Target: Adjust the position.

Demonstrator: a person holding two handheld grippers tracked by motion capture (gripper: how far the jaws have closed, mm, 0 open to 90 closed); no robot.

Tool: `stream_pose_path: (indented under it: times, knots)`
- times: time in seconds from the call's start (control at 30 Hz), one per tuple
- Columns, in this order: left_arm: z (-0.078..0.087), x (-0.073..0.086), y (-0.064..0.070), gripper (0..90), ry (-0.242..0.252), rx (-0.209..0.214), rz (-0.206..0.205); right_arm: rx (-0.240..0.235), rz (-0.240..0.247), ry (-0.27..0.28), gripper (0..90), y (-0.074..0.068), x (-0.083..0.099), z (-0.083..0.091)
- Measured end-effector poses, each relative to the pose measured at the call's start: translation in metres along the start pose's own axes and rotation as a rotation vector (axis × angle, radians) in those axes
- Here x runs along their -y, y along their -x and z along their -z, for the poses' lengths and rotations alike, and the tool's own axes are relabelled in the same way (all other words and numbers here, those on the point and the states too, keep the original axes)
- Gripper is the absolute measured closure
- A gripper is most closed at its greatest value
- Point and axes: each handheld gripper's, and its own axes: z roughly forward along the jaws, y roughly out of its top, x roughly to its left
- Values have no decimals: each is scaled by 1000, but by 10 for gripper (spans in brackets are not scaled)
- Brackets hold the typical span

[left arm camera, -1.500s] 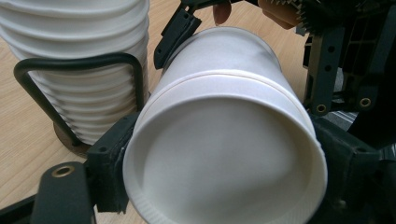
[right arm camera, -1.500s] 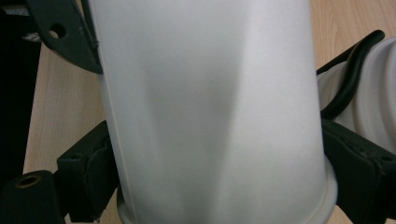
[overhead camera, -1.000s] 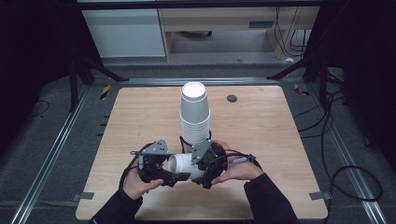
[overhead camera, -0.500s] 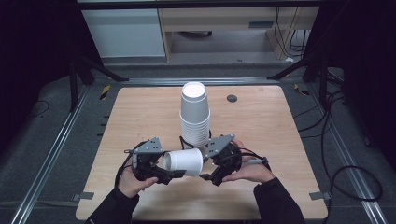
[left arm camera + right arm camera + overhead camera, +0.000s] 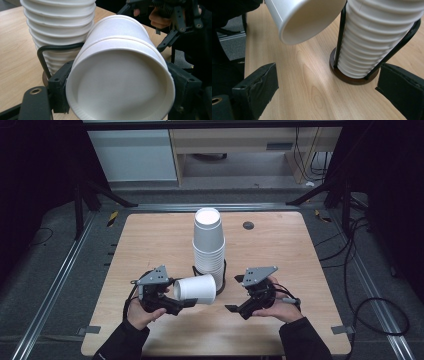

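The left gripper (image 5: 186, 302) is sitting at the lower left of the high view, and its jaws are clamping a single white paper cup (image 5: 195, 289) that is lying on its side in the air above the table (image 5: 150, 240). In the left gripper view the cup (image 5: 120, 82) is taking up the centre of the frame, with one black jaw pressing on each side of it and its flat bottom facing the camera. The cup's open mouth is pointing toward the right side of the high view.

Just behind the cup, in the middle of the high view, a tall stack of white cups (image 5: 209, 245) is standing upside down in a black wire holder (image 5: 221, 277) with a round dark base. In the right gripper view the stack (image 5: 377, 37) is filling the upper right, and the held cup (image 5: 304, 17) is hanging at the upper left with its mouth facing the camera.

The right gripper (image 5: 235, 308) is hovering at the lower right of the high view, near the holder, with its jaws spread wide apart and nothing between them.
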Motion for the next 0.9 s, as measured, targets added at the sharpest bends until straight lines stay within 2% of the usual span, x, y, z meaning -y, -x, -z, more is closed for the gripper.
stream_pose_path:
  times: [0.27, 0.43, 0.57, 0.9]
  knots:
    - [-7, 2, 3, 202, 14, 57, -20, -53, -30, 25, 37, -2, 6, -5]
    - [-12, 3, 4, 202, 29, 104, -11, -94, -40, 43, 37, -3, 6, -10]
    - [-15, 3, 6, 202, 29, 114, -14, -142, -46, 57, 36, -4, 6, -14]
    - [-21, 2, 9, 204, 21, 155, -14, -202, -40, 66, 36, -8, 4, -21]
